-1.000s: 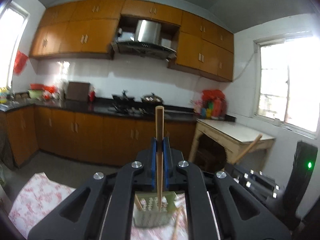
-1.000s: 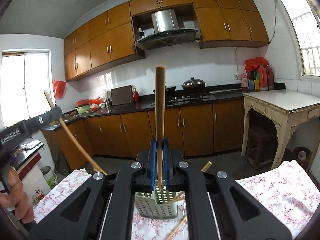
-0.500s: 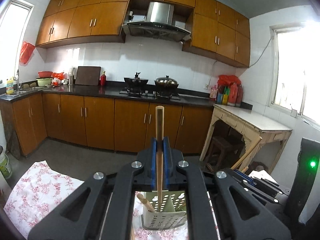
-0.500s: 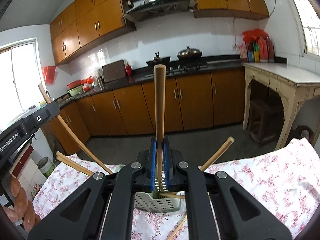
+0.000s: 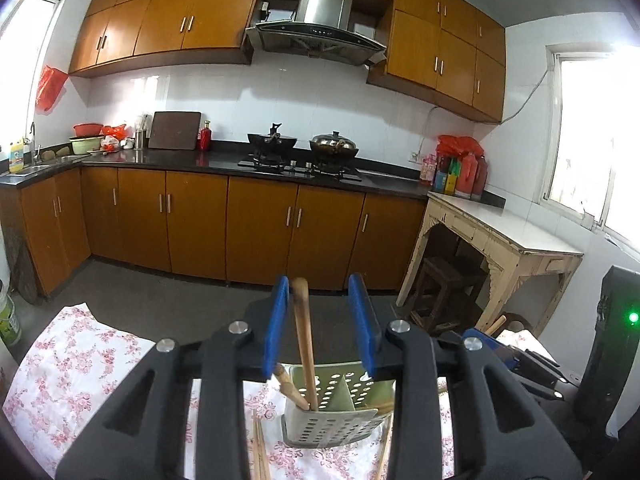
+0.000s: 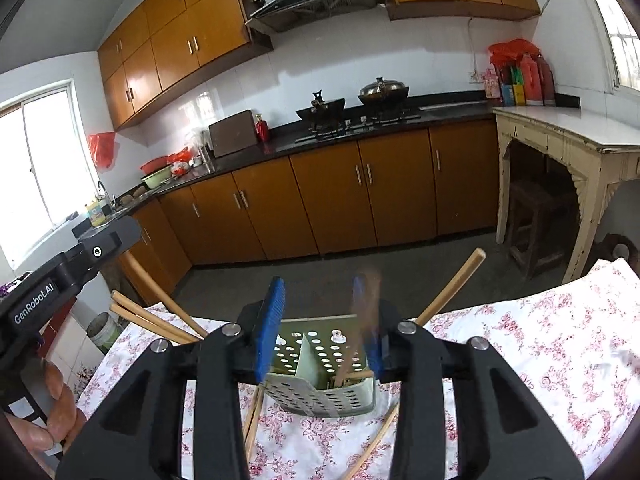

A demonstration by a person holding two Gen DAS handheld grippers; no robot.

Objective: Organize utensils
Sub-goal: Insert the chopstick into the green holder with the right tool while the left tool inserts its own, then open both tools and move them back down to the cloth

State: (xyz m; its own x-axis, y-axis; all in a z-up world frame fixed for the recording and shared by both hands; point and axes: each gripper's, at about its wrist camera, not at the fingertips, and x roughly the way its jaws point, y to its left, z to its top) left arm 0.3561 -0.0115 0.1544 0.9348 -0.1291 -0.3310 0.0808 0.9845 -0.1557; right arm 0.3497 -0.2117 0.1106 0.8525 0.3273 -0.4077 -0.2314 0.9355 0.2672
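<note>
A pale green perforated utensil holder (image 5: 332, 412) with a middle divider stands on the floral tablecloth, also in the right wrist view (image 6: 320, 376). My left gripper (image 5: 320, 320) is open above it; a wooden chopstick (image 5: 304, 344) stands between the jaws, leaning on the left pad, its tip in the holder's left compartment. My right gripper (image 6: 320, 320) is open above the holder; a blurred chopstick (image 6: 366, 320) drops by the right pad into the right compartment. More chopsticks (image 6: 448, 292) lean out of the holder.
Loose chopsticks (image 6: 252, 420) lie on the tablecloth (image 6: 520, 352) around the holder. The left gripper's body (image 6: 52, 280) and hand show at the left of the right wrist view. Kitchen cabinets (image 5: 256, 228) and a cream side table (image 5: 500, 240) stand beyond.
Both grippers have opened and let go of their chopsticks, which have slid down into the holder. Both views have tilted down toward the table.
</note>
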